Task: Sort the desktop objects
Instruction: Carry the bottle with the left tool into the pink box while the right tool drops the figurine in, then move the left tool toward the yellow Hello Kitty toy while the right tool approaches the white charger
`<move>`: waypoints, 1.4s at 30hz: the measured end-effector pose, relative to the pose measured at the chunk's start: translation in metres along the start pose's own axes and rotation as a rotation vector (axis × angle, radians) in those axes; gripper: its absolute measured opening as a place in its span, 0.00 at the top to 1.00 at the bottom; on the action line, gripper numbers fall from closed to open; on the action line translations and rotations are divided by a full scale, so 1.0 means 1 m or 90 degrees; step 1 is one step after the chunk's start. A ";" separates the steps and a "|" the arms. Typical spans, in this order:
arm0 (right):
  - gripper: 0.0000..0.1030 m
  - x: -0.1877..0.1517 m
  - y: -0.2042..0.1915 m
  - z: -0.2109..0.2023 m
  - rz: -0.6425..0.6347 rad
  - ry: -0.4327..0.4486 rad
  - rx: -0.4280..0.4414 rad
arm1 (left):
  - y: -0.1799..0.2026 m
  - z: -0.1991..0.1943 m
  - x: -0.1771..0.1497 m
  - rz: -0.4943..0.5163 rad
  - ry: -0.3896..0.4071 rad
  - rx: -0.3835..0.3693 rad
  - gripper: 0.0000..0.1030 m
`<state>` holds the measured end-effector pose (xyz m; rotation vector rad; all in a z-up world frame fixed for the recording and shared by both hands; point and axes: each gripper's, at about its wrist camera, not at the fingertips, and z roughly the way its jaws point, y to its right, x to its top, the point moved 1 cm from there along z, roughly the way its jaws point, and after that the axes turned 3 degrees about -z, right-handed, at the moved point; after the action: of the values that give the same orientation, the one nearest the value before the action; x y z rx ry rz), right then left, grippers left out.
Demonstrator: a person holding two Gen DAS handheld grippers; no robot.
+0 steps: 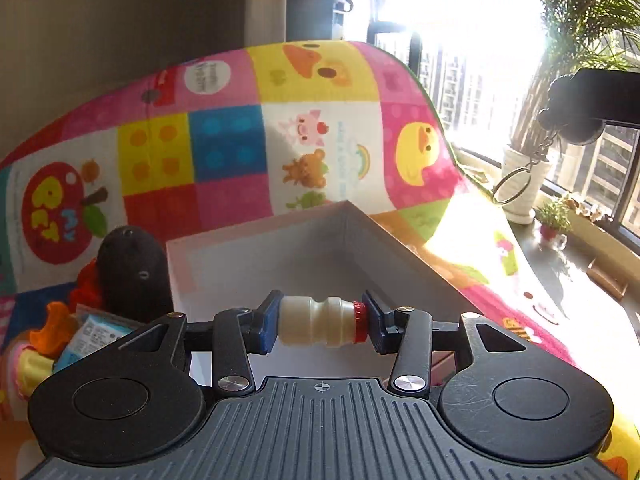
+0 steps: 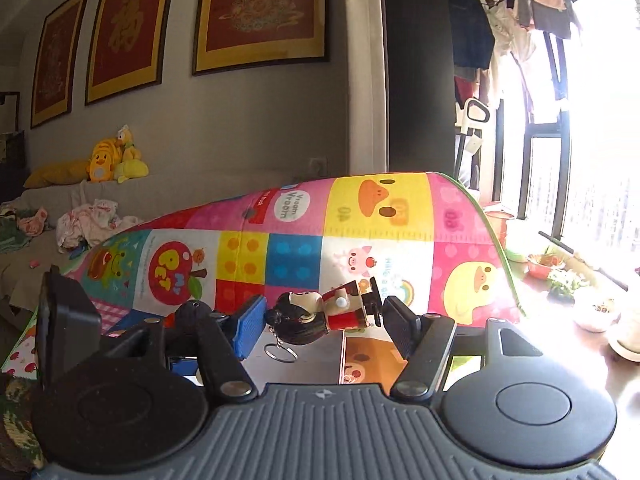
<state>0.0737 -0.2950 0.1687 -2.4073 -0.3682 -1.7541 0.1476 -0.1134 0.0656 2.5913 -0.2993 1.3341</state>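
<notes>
A little bottle [image 1: 320, 322] is being squeezed by the left hand-held gripper [image 1: 320, 324]; a doll keyring [image 2: 324, 314] is being pinched by the right hand-held gripper [image 2: 322, 322]

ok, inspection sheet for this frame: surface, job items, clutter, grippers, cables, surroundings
Surface: colourful cartoon play mat covers the work area, far edge curling up.
Job's things: small cream bottle with red cap, lying sideways; figurine keychain, ring dangling; open white box just beyond the bottle.
Clutter: black rounded object, orange and red soft items and a blue-white packet left of the box.
Grippers: left gripper shut on the bottle, end to end; right gripper shut on the keychain, seen again at the left view's upper right.
Cables: nothing seen.
Surroundings: bright window, potted plants on the sill, framed pictures, plush toys on a sofa.
</notes>
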 end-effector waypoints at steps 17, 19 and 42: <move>0.37 -0.044 -0.029 0.158 0.031 -0.229 0.030 | -0.060 -0.092 -0.078 -0.047 0.059 0.104 0.07; 0.37 -0.048 -0.032 0.174 0.027 -0.247 0.016 | -0.075 -0.095 -0.091 -0.071 0.033 0.120 0.06; 0.50 -0.117 -0.216 0.088 -0.188 -0.216 0.188 | -0.175 -0.124 -0.138 -0.317 0.037 0.372 0.01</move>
<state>0.0602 -0.0783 0.0236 -2.5163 -0.9931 -1.2586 0.0208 0.0997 0.0073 2.7621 0.8110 1.4437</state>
